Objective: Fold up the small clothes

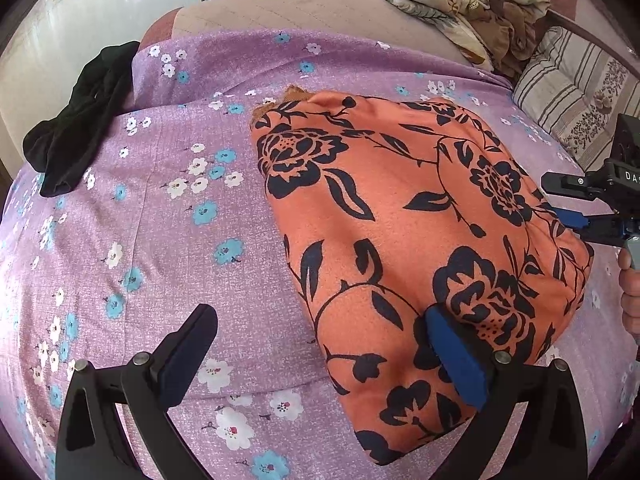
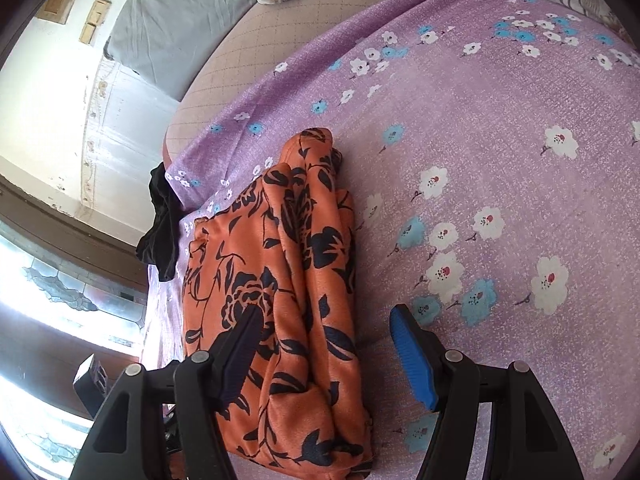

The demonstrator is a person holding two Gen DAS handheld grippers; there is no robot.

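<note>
In the left wrist view, a folded orange garment (image 1: 420, 232) with a dark floral print is seen lying on a purple flowered sheet (image 1: 160, 208), filling the centre and the 3 o'clock side of the picture. The left gripper (image 1: 326, 354) is seen at 6 o'clock with its jaws spread wide; the right-hand blue pad (image 1: 456, 356) lies against the near edge of the garment, while the other finger (image 1: 188, 352) stands over bare sheet, and nothing is clamped between them. At 3 o'clock the right gripper (image 1: 568, 204) is seen at the garment's far side, held by a hand (image 1: 630, 284); whether anything is gripped there cannot be told from this view. A black garment (image 1: 80, 120) is draped at 10 o'clock at the sheet's edge, a patterned blanket (image 1: 468, 0) is heaped at 1 o'clock, and a striped cushion (image 1: 576, 92) is seen at 2 o'clock.

In the right wrist view, the orange garment (image 2: 280, 300) is seen as stacked folds running from the centre to 6 o'clock. The right gripper (image 2: 324, 348) is held partly open at 6 o'clock: its dark finger (image 2: 240, 352) lies over the cloth, its blue pad (image 2: 412, 360) over the sheet (image 2: 500, 152) beside the garment, and nothing is pinched. The black garment (image 2: 160, 232) is seen at 9 o'clock.
</note>
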